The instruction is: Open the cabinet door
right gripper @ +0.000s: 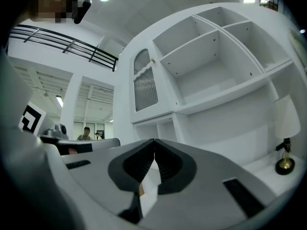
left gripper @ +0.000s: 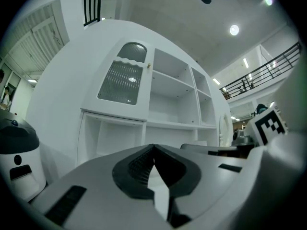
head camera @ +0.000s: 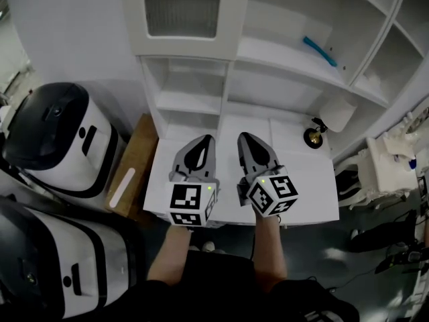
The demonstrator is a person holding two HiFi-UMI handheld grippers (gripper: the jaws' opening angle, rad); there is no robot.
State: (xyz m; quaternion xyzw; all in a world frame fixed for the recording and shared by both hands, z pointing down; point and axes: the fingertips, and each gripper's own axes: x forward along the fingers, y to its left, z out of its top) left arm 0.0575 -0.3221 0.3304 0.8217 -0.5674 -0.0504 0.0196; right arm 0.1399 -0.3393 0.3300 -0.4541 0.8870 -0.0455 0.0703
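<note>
The white cabinet's door, with a ribbed glass pane, stands closed at the upper left of the unit. In the left gripper view the door has a small knob on its right edge; in the right gripper view the door and its knob lie up and left of the jaws. My left gripper and right gripper hover side by side over the white counter, pointing at the cabinet and well short of the door. Both are shut and hold nothing: left gripper, right gripper.
Open shelves fill the cabinet right of the door, one holding a blue object. A small lamp with a gold base stands at the counter's right end. Two white-and-black machines and a wooden surface sit to the left.
</note>
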